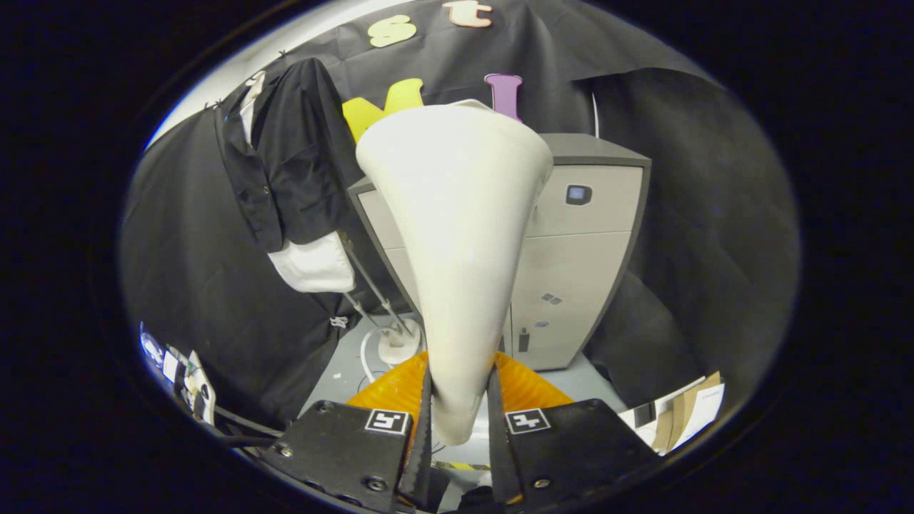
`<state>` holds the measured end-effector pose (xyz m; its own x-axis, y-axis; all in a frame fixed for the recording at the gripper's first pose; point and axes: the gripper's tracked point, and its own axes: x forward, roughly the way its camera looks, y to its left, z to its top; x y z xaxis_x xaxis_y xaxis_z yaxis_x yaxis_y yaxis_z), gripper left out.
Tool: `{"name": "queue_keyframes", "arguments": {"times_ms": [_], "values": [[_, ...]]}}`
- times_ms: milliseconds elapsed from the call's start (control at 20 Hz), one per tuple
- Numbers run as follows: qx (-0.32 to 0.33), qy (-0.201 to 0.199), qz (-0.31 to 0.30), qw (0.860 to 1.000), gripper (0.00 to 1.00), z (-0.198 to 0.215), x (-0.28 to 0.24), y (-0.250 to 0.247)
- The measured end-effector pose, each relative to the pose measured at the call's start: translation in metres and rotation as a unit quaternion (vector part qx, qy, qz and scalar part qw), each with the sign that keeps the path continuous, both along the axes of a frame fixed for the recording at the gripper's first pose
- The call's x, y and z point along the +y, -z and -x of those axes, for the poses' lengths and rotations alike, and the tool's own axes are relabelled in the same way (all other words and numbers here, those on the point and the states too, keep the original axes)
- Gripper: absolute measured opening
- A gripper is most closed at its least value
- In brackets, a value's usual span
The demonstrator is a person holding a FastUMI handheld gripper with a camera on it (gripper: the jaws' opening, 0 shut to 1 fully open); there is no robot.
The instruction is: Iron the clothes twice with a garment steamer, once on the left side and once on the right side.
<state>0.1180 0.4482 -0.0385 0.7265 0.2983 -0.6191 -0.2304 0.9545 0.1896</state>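
Observation:
My gripper (458, 407) is shut on the narrow handle end of a white garment steamer (457, 235), which widens away from the fingers into a broad head. Up and to the left of the steamer head hangs the clothing: a black shirt (289, 160) over a white garment (314, 265) on a stand. The steamer head is apart from the shirt, off to its right side. Both fingers press on the steamer's handle from either side.
A grey cabinet (578, 271) stands behind the steamer. The stand's thin poles (368, 285) run down to a white base (398, 343) on the grey floor. An orange ribbed object (389, 389) lies under the fingers. Cardboard and papers (685, 414) lie right; clutter (182, 371) lies left.

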Motion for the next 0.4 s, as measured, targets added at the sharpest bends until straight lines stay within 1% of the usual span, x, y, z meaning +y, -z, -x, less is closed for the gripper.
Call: {"name": "queue_keyframes", "arguments": {"times_ms": [400], "values": [[0.011, 0.027, -0.019, 0.999, 0.36, 0.0089, -0.0026, 0.0003]]}}
